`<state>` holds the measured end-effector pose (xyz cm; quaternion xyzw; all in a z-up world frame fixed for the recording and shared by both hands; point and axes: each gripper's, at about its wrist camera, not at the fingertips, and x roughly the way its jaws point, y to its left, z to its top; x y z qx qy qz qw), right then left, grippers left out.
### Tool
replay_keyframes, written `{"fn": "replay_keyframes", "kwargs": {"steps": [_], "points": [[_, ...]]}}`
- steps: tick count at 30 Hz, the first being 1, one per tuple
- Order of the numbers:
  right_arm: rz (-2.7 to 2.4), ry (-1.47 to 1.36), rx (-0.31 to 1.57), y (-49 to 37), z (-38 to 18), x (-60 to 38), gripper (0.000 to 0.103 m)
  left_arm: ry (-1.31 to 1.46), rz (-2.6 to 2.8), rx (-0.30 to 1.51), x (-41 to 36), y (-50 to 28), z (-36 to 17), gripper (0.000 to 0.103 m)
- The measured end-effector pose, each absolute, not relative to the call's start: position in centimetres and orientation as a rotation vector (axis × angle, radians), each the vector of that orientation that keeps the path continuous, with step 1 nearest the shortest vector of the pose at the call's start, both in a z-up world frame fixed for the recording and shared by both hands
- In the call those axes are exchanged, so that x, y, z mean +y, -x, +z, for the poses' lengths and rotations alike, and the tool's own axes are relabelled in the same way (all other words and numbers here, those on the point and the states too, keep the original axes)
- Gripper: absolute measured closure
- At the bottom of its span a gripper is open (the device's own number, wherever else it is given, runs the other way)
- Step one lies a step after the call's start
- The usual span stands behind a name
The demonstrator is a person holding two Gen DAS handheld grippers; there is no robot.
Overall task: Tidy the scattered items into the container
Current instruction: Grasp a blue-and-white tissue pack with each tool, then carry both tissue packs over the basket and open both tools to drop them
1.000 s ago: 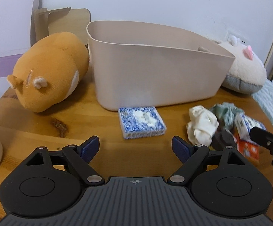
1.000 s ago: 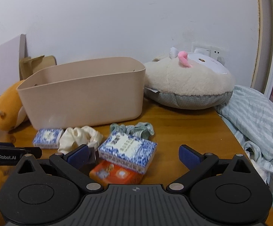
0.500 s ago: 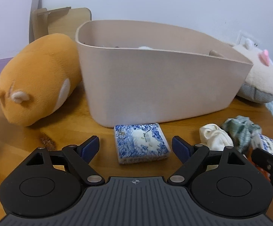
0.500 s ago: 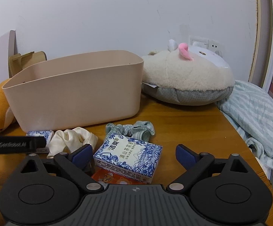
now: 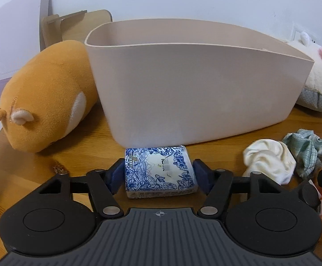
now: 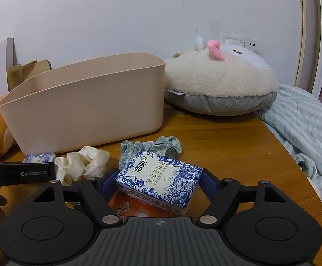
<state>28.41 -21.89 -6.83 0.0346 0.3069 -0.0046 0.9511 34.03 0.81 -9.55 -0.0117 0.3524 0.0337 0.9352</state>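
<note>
Both grippers have just been closing. The left gripper brackets the small blue-and-white floral tissue pack lying by the beige plastic tub; the right gripper straddles a bigger blue-patterned tissue pack atop an orange packet. Pads look barely touching, so squeeze square before lifting.

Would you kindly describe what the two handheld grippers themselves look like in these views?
Both the left gripper and the right gripper are matte black, with a ribbed grey centre plate bearing a small crosshair mark, round discs on either side, silver pivot pins and dark blue finger pads. Seen from the right wrist, the left one carries white GenRobot.AI lettering.
</note>
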Motion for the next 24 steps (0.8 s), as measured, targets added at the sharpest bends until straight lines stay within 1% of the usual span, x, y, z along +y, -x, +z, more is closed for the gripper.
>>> {"fn": "replay_keyframes", "kwargs": {"steps": [13, 20, 24], "points": [[-0.005, -0.086, 0.587, -27.0, -5.9, -22.3, 0.029, 0.076, 0.079, 0.693, 2.5, -31.5, -8.9, 0.038], [0.011, -0.068, 0.56, -26.0, -4.3, -22.2, 0.029, 0.108, 0.082, 0.645, 3.7, -29.3, -6.8, 0.038], [0.02, -0.058, 0.532, -25.5, -2.9, -22.1, 0.029, 0.107, 0.08, 0.604, 4.0, -28.4, -4.5, 0.038]]}}
